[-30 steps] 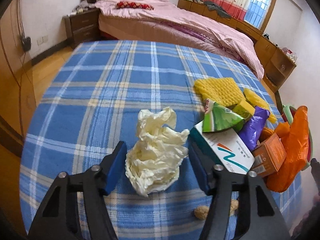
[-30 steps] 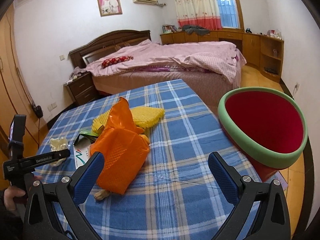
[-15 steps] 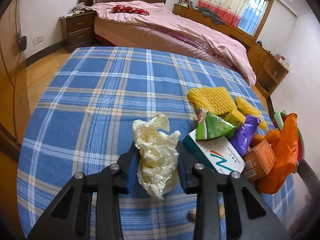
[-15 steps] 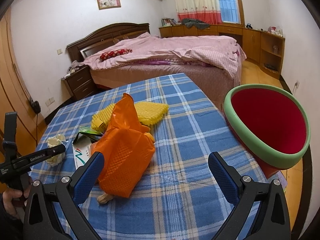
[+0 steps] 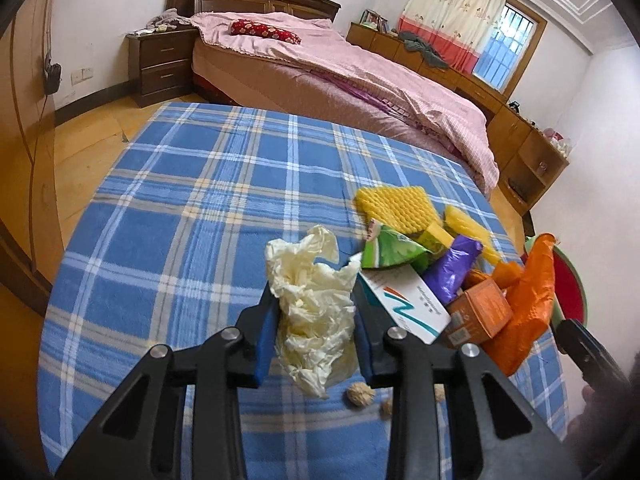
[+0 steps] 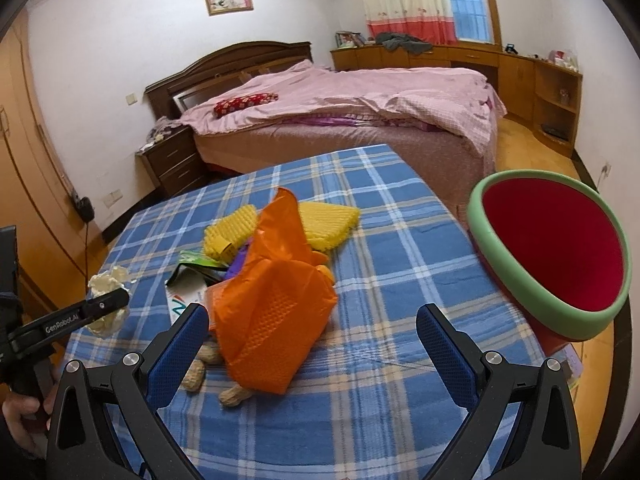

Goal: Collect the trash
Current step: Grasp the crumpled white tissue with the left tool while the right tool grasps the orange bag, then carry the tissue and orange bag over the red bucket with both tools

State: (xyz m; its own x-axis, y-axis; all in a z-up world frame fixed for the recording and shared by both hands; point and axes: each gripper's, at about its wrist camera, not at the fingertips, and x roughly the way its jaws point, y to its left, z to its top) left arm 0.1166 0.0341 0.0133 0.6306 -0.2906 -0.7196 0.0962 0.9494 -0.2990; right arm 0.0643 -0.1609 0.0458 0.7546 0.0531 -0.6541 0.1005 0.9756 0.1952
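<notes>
I'm seeing the crumpled tissue (image 5: 314,312) sitting left of the trash pile (image 5: 452,276) on the table (image 5: 180,240), bin (image 6: 552,248) standing off its right edge, bed (image 5: 340,64) lying behind.

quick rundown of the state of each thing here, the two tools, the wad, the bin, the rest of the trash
left tool: shut on the crumpled wad, its jaws having just closed in on it
crumpled wad: squeezed between the pads, lower end hanging free
right tool: open, holding nothing
red bin: tilted, mouth open, nothing seen inside
orange bag: crumpled, on the pile
white box: lying flat
peanut shells: loose on the plaid cloth
</notes>
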